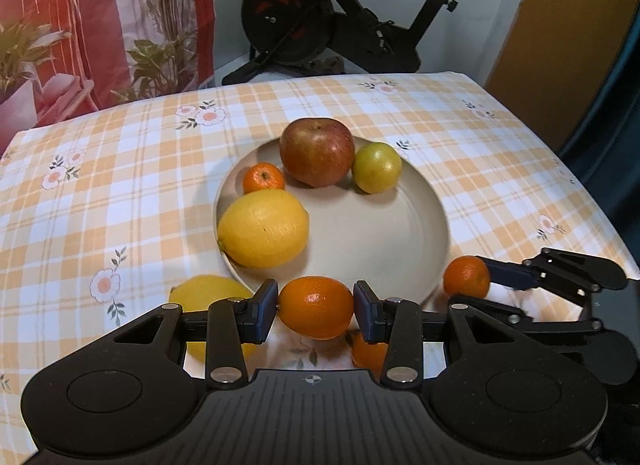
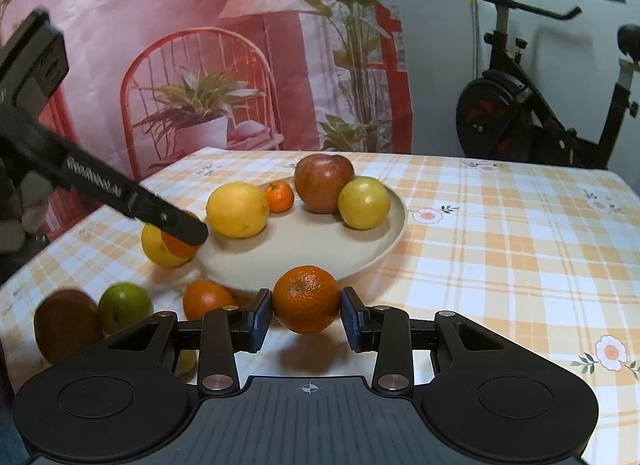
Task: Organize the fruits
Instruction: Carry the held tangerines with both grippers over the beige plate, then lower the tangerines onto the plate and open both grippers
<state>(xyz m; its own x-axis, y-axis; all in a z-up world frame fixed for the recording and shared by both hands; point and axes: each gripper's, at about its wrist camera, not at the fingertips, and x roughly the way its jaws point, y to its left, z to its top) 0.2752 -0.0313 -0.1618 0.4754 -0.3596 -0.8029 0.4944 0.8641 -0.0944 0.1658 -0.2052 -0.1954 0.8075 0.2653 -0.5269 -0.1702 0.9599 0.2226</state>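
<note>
Left view, left claw (image 1: 316, 307): I've got it clamped on an orange (image 1: 316, 307), pads pressing both sides, held just short of the plate (image 1: 400, 233) rim, ready to carry it in, I'd say.
Left view, plate: lemon (image 1: 263, 228), small mandarin (image 1: 263, 177), apple (image 1: 317, 151) and green fruit (image 1: 376, 167) crowd the far and left side; the near right is bare, the natural drop spot.
Left view, bench (image 1: 480, 153): a second lemon (image 1: 200, 291) lies off the plate, by my left pad.
Right view, right claw (image 2: 306, 299): clamped on a tangerine (image 2: 306, 299), lifted, its shadow showing on the cloth, just before the plate (image 2: 384, 249).
Right view, strays: an orange fruit (image 2: 206, 297), a lime (image 2: 125, 307) and a brown fruit (image 2: 66, 323) wait on the bench at left.
Right view, risk: both claws head for one plate, so I'd stagger the drops.
</note>
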